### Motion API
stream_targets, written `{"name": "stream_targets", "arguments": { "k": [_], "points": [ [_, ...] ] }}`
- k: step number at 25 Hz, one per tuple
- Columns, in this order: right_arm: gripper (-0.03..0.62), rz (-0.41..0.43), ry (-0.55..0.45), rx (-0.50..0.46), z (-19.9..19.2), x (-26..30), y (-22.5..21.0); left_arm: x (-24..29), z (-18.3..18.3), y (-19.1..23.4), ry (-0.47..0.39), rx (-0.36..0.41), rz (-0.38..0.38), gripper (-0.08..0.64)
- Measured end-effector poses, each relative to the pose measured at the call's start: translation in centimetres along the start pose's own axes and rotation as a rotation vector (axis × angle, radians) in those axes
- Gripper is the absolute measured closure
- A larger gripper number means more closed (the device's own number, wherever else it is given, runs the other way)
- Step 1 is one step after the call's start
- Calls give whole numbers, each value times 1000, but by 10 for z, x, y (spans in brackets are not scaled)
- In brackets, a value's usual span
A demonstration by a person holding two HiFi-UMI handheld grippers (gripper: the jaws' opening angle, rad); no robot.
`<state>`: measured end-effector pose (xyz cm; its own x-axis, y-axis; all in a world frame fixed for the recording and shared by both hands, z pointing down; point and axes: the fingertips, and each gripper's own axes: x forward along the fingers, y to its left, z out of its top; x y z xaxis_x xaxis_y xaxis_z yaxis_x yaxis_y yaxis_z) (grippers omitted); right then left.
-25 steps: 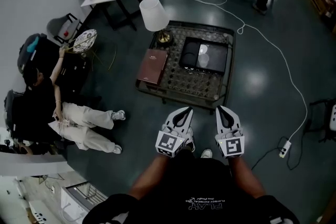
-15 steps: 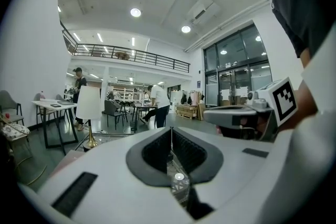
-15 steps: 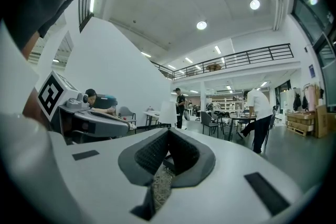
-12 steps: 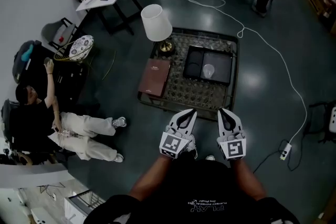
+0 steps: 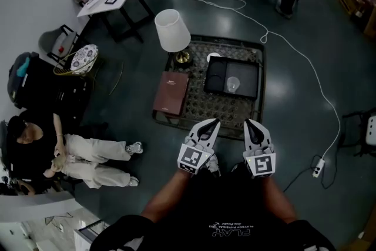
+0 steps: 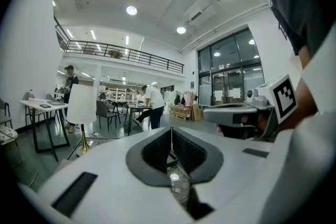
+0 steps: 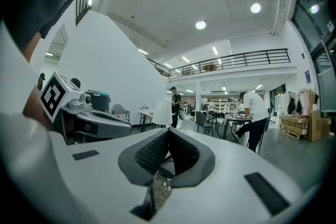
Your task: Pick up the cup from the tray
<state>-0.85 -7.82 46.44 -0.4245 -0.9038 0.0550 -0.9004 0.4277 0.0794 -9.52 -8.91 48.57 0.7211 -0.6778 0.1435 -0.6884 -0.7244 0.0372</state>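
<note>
A clear cup (image 5: 232,84) stands upright in the right half of a black tray (image 5: 216,71) on a low patterned table (image 5: 218,106). My left gripper (image 5: 209,125) and right gripper (image 5: 251,124) are held side by side at the table's near edge, short of the tray and pointing toward it. Both are shut with nothing between their jaws. In the left gripper view the jaws (image 6: 171,129) meet in a thin line, and in the right gripper view the jaws (image 7: 169,130) do the same.
A lamp with a white shade (image 5: 172,29) and a brown book (image 5: 171,93) share the table's left side. A person (image 5: 70,150) sits at the left. A white cable (image 5: 308,70) runs to a power strip (image 5: 318,167) on the right. People stand at desks behind.
The table has come nearer to both grippers, whose tips now reach its near edge. Both stay shut. The seated person at the left has lowered a raised arm.
</note>
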Motion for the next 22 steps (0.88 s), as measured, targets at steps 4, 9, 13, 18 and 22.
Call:
{"name": "stream_targets", "arguments": {
  "k": [4,9,13,18,22],
  "points": [
    [583,8,-3,6,0,10,-7,11,-2,2,11,-3,-5,546],
    [583,23,10,18,-8,20,-30,32,-6,11,30,-11,30,546],
    [583,55,16,9,-9,34,-55,56,-11,16,54,-13,68,546],
    [583,103,9,28,-17,48,-80,86,-27,12,98,-33,94,546],
    [583,135,18,28,-29,59,-96,103,-41,14,135,-42,117,546]
  ]
}}
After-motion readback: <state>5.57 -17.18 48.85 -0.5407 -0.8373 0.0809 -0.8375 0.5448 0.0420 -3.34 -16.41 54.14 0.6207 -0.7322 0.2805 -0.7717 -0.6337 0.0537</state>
